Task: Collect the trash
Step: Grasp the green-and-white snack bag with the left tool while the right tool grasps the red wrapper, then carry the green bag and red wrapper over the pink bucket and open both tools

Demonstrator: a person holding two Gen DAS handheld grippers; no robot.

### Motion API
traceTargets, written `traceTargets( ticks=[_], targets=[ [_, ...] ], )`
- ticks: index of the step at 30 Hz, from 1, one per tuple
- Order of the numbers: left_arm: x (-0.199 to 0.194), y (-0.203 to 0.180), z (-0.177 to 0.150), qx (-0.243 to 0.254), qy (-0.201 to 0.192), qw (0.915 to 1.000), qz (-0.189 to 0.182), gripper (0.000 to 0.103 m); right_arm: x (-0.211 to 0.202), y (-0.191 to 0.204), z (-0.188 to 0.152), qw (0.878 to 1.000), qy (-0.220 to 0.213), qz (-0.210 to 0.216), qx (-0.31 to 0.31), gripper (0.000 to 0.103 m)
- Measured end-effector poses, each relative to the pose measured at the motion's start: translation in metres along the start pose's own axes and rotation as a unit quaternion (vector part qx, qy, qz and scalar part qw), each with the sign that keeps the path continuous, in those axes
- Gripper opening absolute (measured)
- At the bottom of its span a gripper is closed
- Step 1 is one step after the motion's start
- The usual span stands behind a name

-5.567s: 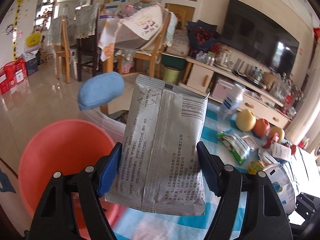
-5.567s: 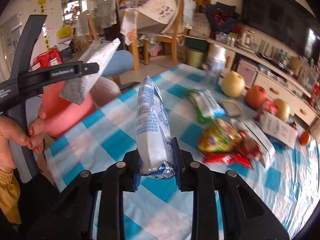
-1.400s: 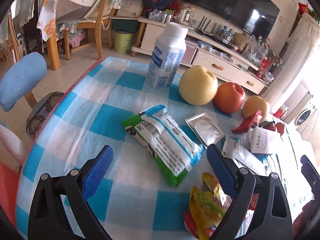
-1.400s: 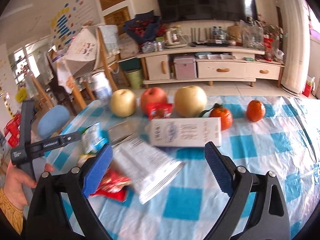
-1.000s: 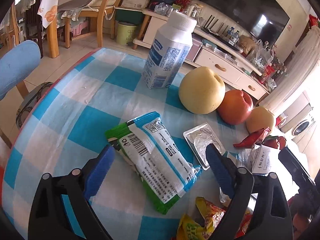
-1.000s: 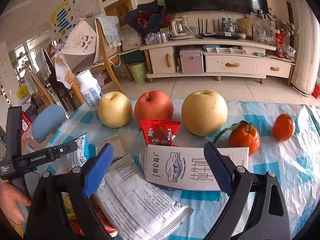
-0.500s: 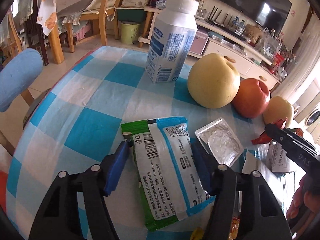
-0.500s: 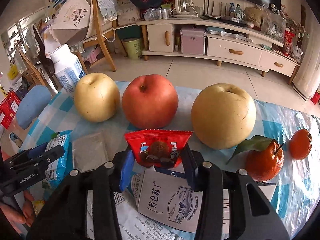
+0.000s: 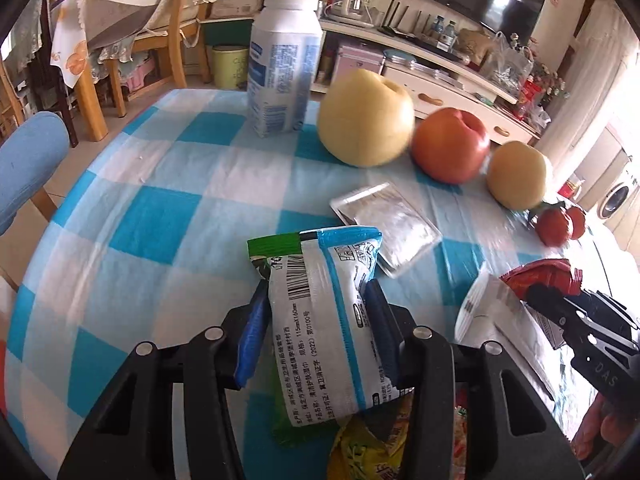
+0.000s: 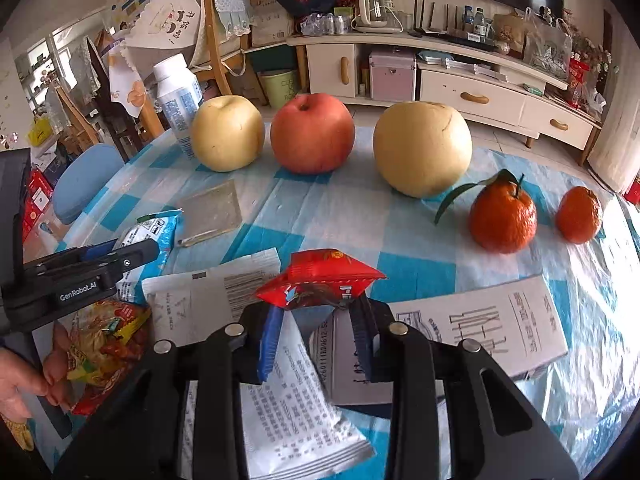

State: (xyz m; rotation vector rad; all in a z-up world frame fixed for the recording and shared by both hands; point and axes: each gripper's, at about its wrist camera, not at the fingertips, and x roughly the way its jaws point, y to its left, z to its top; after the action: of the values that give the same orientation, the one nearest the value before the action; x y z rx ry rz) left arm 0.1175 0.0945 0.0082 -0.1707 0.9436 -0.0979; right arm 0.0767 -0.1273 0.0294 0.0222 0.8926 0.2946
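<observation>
My left gripper (image 9: 316, 320) is shut on a white, blue and green snack packet (image 9: 324, 320) and holds it just above the checked tablecloth (image 9: 160, 216). My right gripper (image 10: 318, 320) is shut on a small red snack wrapper (image 10: 320, 278), lifted a little over the table; the wrapper also shows in the left wrist view (image 9: 540, 276). More wrappers lie on the table: a silver foil sachet (image 9: 386, 228), a grey printed packet (image 10: 280, 396), a yellow and red crumpled bag (image 10: 106, 340) and a flat white carton (image 10: 480, 328).
A white bottle (image 9: 284, 60), two yellow pears (image 10: 422, 148), a red apple (image 10: 312, 138) and two tangerines (image 10: 502, 216) stand along the far side of the table. A blue stool (image 9: 24, 160) and wooden chairs are off the table's left edge.
Both grippers have closed: the left on the blue and green packet, the right on the red wrapper. Both have lifted and pulled back slightly.
</observation>
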Motion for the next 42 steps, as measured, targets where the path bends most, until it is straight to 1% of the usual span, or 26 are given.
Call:
traceTargets(
  ticks=[6, 9, 13, 15, 18, 21, 27, 31, 42],
  targets=[
    [-0.019, -0.017, -0.033, 0.018, 0.002, 0.9997, -0.019, 0.048, -0.033, 0.009, -0.033, 1.000, -0.002, 0.006, 0.005, 0.033],
    [-0.030, -0.024, -0.052, 0.027, 0.004, 0.9992, -0.028, 0.048, -0.052, 0.018, -0.047, 1.000, -0.007, 0.018, 0.005, 0.033],
    [-0.043, -0.027, -0.071, 0.029, 0.005, 0.9989, -0.037, 0.047, -0.076, 0.027, -0.063, 1.000, -0.023, 0.016, 0.004, 0.033],
    [-0.051, -0.023, -0.080, 0.021, 0.003, 0.9989, -0.042, 0.045, -0.089, 0.029, -0.069, 0.999, -0.037, 0.014, 0.011, 0.033],
    [-0.063, -0.013, -0.093, -0.004, 0.002, 0.9983, -0.057, 0.044, -0.104, 0.033, -0.079, 0.998, -0.052, 0.015, 0.024, 0.033],
    [-0.071, -0.008, -0.104, -0.009, 0.000, 0.9977, -0.067, 0.043, -0.116, 0.040, -0.090, 0.998, -0.060, 0.018, 0.026, 0.033],
    [-0.085, 0.010, -0.118, -0.021, 0.002, 0.9960, -0.087, 0.042, -0.130, 0.056, -0.107, 0.997, -0.071, 0.014, 0.026, 0.033],
    [-0.093, 0.023, -0.122, -0.030, 0.003, 0.9952, -0.093, 0.041, -0.138, 0.068, -0.111, 0.997, -0.081, 0.009, 0.019, 0.033],
    [-0.122, 0.054, -0.116, -0.061, -0.018, 0.9893, -0.131, 0.037, -0.153, 0.098, -0.118, 0.996, -0.094, -0.006, 0.003, 0.033]
  ],
)
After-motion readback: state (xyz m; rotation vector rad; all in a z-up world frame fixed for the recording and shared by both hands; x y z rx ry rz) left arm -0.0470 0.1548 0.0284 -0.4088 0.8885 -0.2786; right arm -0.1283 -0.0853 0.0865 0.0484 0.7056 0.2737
